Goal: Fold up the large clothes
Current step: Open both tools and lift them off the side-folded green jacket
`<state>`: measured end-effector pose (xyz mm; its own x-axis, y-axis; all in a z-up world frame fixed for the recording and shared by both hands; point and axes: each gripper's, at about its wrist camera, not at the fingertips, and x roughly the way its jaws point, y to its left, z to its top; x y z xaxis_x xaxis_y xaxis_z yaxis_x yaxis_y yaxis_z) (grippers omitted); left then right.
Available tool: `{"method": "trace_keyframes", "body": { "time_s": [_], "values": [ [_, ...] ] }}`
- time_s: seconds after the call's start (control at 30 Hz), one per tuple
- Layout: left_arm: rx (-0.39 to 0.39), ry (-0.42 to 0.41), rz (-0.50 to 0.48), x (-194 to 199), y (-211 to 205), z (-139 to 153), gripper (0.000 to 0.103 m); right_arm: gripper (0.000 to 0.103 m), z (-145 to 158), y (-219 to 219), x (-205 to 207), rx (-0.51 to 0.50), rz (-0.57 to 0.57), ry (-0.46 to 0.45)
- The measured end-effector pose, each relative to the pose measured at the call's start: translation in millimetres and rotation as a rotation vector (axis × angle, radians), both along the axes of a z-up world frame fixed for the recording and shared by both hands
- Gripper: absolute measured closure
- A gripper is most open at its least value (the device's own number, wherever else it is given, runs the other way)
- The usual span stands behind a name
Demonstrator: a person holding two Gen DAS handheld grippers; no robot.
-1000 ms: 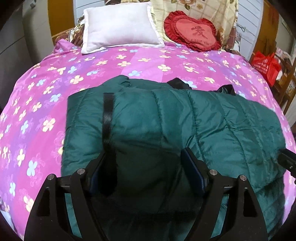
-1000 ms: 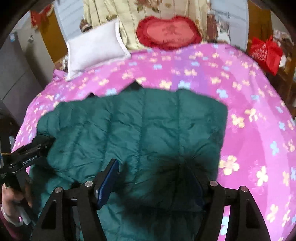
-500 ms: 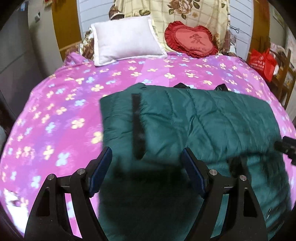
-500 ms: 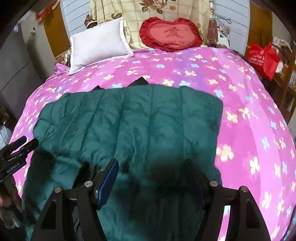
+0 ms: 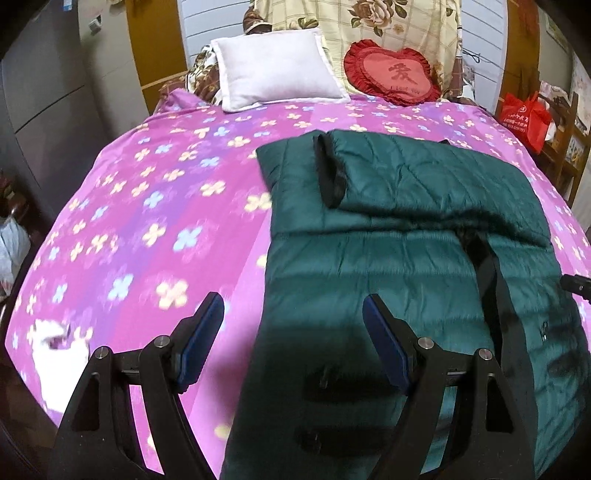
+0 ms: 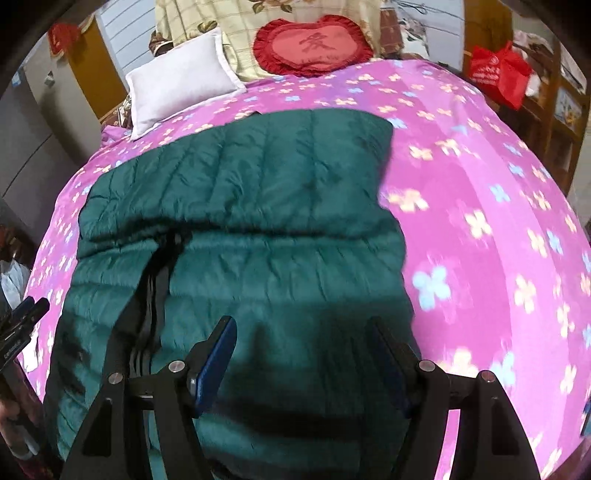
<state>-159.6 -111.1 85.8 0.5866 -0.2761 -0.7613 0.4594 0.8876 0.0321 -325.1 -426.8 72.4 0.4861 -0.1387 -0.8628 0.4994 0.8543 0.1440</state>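
Pink-purple cotton-look bedcover (image 5: 147,206) with pale flower print spans the whole bed and fills most of both views. On it lies the dark green quilted jacket (image 5: 406,266), spread flat toward the near edge of the bed, right of centre in the left wrist view and left of centre in the right wrist view (image 6: 240,258). Its far part is folded over on itself, forming a doubled layer with a crease running across; a sleeve with a black cuff (image 5: 330,173) lies on top near the far left corner. A black zipper strip (image 5: 495,280) runs down the near half of the jacket. At the head of the bed: a white pillow (image 5: 277,70), a red heart-shaped cushion (image 5: 393,72), and a cream floral blanket (image 5: 369,18) behind them. A red bag (image 5: 524,114) sits off the bed to the right. Left gripper (image 5: 293,325): jaws spread wide, nothing between them, hovering over the jacket's left edge where it meets the bedcover. Right gripper (image 6: 303,343): jaws likewise apart and empty, above the jacket's near right part. Both views show motion blur.
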Motion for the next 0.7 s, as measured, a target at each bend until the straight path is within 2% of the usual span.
{"method": "trace_keyframes", "body": {
  "time_s": [0.2,0.37,0.7],
  "values": [
    [-0.015,0.03,0.002,-22,20,-5,0.025,0.033,-3,2,-35,0.005,-0.032,0.0],
    [-0.052,0.087,0.017,-37,34,-13,0.025,0.033,-2,-3,-62,0.014,-0.078,-0.012],
    [-0.047,0.103,0.024,-57,46,-18,0.025,0.033,-8,0,-86,0.017,-0.078,0.005]
  ]
}}
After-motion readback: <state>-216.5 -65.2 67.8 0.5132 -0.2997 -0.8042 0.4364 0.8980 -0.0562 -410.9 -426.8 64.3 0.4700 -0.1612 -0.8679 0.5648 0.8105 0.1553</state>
